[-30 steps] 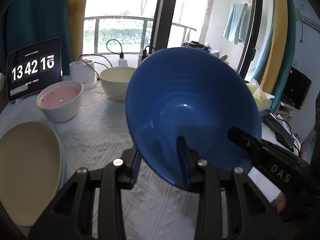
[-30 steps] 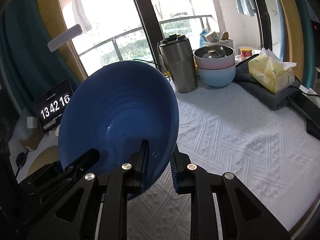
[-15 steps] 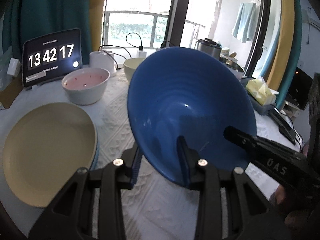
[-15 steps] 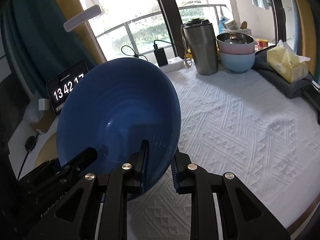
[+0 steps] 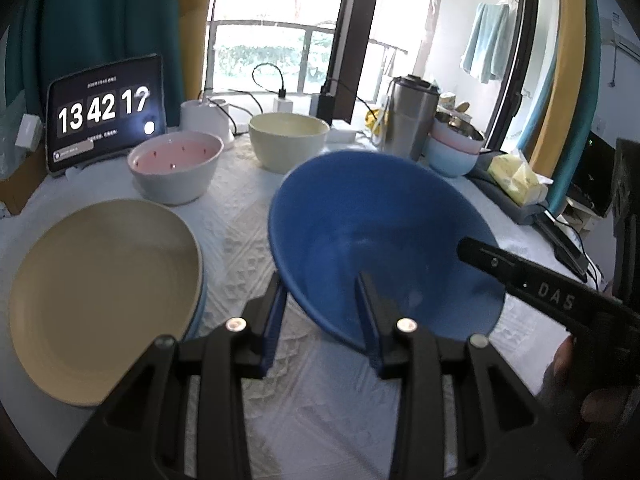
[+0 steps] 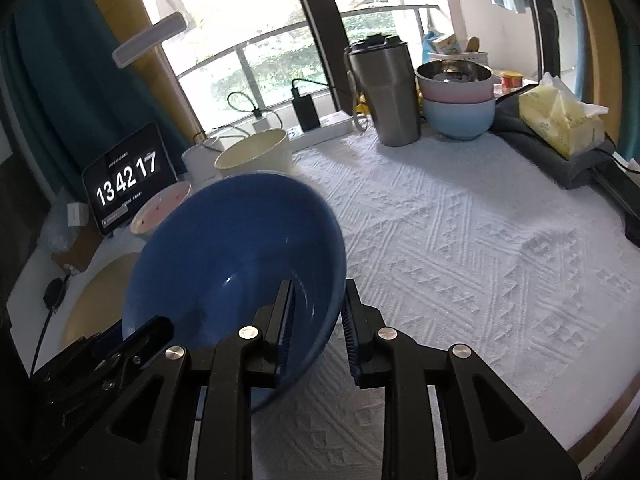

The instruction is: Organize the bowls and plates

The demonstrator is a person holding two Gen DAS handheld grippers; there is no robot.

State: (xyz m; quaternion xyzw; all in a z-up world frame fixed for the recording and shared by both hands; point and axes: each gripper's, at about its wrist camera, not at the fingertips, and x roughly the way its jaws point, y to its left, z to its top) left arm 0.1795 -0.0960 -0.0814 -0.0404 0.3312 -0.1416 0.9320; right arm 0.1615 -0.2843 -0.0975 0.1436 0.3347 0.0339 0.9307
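A deep blue bowl (image 5: 380, 232) (image 6: 232, 248) hangs tilted just over the white tablecloth (image 6: 460, 240), between both grippers. My left gripper (image 5: 320, 276) is shut on its near rim, one finger outside and one inside. My right gripper (image 6: 316, 284) straddles the opposite rim and its jaws are opening. Cloth shows between its outer pad and the bowl wall. Left of the bowl, a beige plate (image 5: 100, 288) lies on a blue plate. Behind stand a white bowl with pink inside (image 5: 176, 164) and a cream bowl (image 5: 288, 144).
At the back right a steel tumbler (image 6: 384, 92) stands beside a stack of light blue, pink and steel bowls (image 6: 456, 100). A tissue pack (image 6: 560, 120) lies on a grey cloth at the right. A tablet clock (image 5: 104, 112) and cables line the back edge.
The blue bowl has tipped from steeply upright to flatter and come down closer to the cloth. The right jaws have widened a little. The beige plate has come fully into the left view.
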